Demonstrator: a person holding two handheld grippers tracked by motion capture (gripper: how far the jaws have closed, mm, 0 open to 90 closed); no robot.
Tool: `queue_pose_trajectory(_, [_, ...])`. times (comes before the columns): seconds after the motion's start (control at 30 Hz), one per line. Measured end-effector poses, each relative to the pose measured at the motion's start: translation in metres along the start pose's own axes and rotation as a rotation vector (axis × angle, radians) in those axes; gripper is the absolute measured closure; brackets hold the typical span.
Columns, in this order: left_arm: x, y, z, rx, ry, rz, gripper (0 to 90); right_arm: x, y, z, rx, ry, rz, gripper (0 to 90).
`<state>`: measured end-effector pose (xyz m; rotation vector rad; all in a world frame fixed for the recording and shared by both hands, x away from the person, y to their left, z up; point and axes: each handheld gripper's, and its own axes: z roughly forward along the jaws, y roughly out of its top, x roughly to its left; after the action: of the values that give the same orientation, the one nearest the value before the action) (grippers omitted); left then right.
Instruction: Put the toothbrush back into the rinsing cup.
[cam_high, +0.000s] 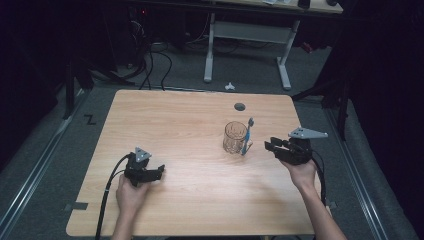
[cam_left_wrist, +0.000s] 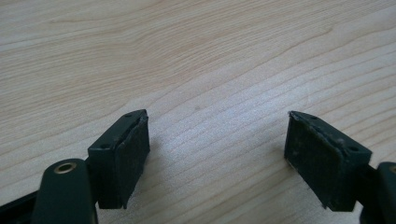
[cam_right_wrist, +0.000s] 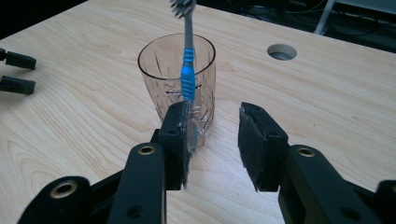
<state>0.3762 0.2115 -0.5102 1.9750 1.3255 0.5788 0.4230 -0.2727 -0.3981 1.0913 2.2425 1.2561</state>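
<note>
A clear glass cup (cam_high: 234, 137) (cam_right_wrist: 159, 79) stands upright on the wooden table (cam_high: 190, 120), right of the middle. A blue and grey toothbrush (cam_high: 246, 135) (cam_right_wrist: 187, 74) stands nearly upright against the cup's outside, bristles up. My right gripper (cam_high: 270, 146) (cam_right_wrist: 215, 109) points at the cup with its jaws apart. The brush's lower end lies along the left jaw's pad, and the other pad stays clear of it. My left gripper (cam_high: 159, 172) (cam_left_wrist: 217, 123) rests open low over bare wood at the front left, nothing between its pads.
A round cable hole (cam_high: 240, 106) (cam_right_wrist: 281, 51) sits in the table behind the cup. The left gripper's jaw tips (cam_right_wrist: 16, 70) show far off in the right gripper view. White desk legs (cam_high: 208, 50) and cables stand on the floor beyond the far edge.
</note>
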Motion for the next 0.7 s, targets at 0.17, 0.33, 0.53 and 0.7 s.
queue_pose_trajectory(0.17, [0.000,0.000,0.000,0.000,0.000,0.000,22.6,0.003,0.000,-0.002,-0.008,0.010,-0.005,63.8])
queue_pose_trajectory(0.33, [0.000,0.000,0.000,0.000,0.000,0.000,22.7,0.003,-0.005,-0.004,-0.014,0.012,0.006,63.8])
queue_pose_trajectory(0.53, [0.000,0.000,0.000,0.000,0.000,0.000,22.7,0.002,-0.010,-0.007,-0.025,0.012,0.022,63.7])
queue_pose_trajectory(0.7, [0.000,0.000,0.000,0.000,0.000,0.000,22.7,0.003,-0.013,-0.010,-0.035,0.014,0.027,63.7])
